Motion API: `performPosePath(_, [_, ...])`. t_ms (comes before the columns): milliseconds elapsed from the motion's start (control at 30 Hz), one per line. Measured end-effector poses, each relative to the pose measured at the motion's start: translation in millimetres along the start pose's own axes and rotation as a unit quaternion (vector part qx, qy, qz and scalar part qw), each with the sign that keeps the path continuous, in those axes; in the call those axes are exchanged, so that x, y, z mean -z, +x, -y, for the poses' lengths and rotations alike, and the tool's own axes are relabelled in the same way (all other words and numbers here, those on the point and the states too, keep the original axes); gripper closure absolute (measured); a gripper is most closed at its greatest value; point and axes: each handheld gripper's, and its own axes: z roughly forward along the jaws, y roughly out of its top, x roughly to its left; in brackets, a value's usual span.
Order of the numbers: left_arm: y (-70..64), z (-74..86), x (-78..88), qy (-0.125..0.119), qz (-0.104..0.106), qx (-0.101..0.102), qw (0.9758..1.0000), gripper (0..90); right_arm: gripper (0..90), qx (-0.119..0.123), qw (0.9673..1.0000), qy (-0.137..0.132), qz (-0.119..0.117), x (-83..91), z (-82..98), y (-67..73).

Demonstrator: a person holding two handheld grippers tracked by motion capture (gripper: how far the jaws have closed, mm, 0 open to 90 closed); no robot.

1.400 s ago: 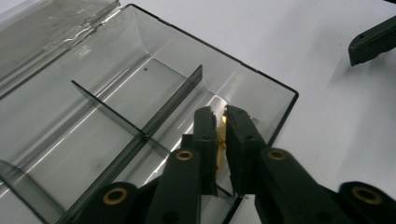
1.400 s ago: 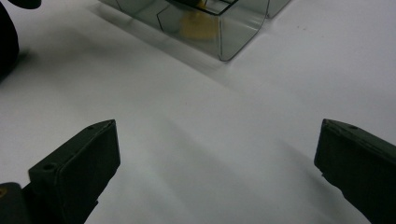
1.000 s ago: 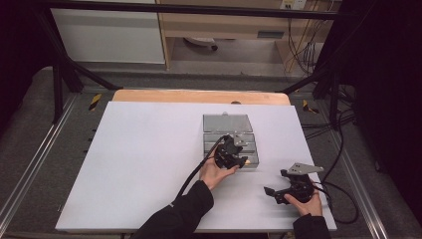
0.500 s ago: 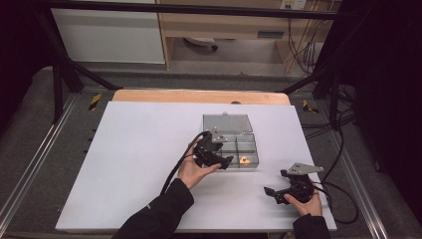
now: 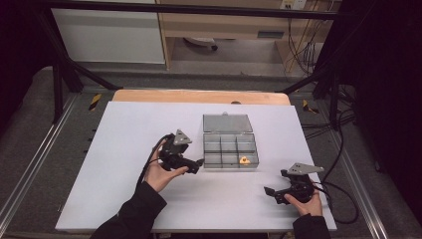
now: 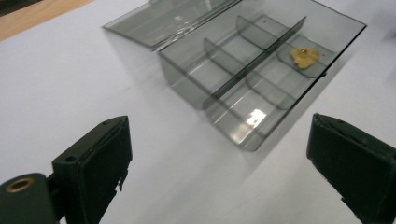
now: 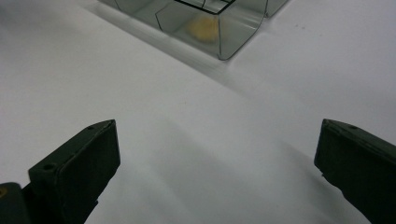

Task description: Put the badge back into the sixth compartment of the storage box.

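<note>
A clear, smoke-grey plastic organiser box [image 5: 230, 149] sits just right of the middle of the white tabletop [image 5: 119, 149], its long axis running from 9 o'clock to 3 o'clock in the high view. Its hinged lid [image 5: 227, 123] is folded open and lies flat at the box's 12 o'clock side. Thin straight dividers split the tray into small rectangular cells with rounded outer corners; the walls are glossy and catch a bright reflection in the left gripper view. One small yellow-orange piece [image 5: 244, 160], irregular in outline, lies in the cell at the box's near right corner.

The left gripper [image 5: 198, 164] is at the box's 9 o'clock, just beside its left end and pointing toward it; its matte black jaws stand wide apart with nothing between them. The right gripper [image 5: 268, 191] is at the box's 5 o'clock, apart from it, its jaws likewise spread wide and empty above the bare surface.
</note>
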Motion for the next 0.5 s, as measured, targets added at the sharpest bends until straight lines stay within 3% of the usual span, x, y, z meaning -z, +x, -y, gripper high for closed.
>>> performPosePath(167, [15.0,22.0,17.0,-0.003,-0.019,0.006,0.9998,6.6,0.5,-0.001,1.0000,0.001,0.000,-0.1,0.0,0.1])
performPosePath(500, [38.2,68.6,39.5,0.004,-0.035,0.026,0.9990,6.6,0.5,-0.002,1.0000,0.002,0.000,-0.1,-0.1,-0.1])
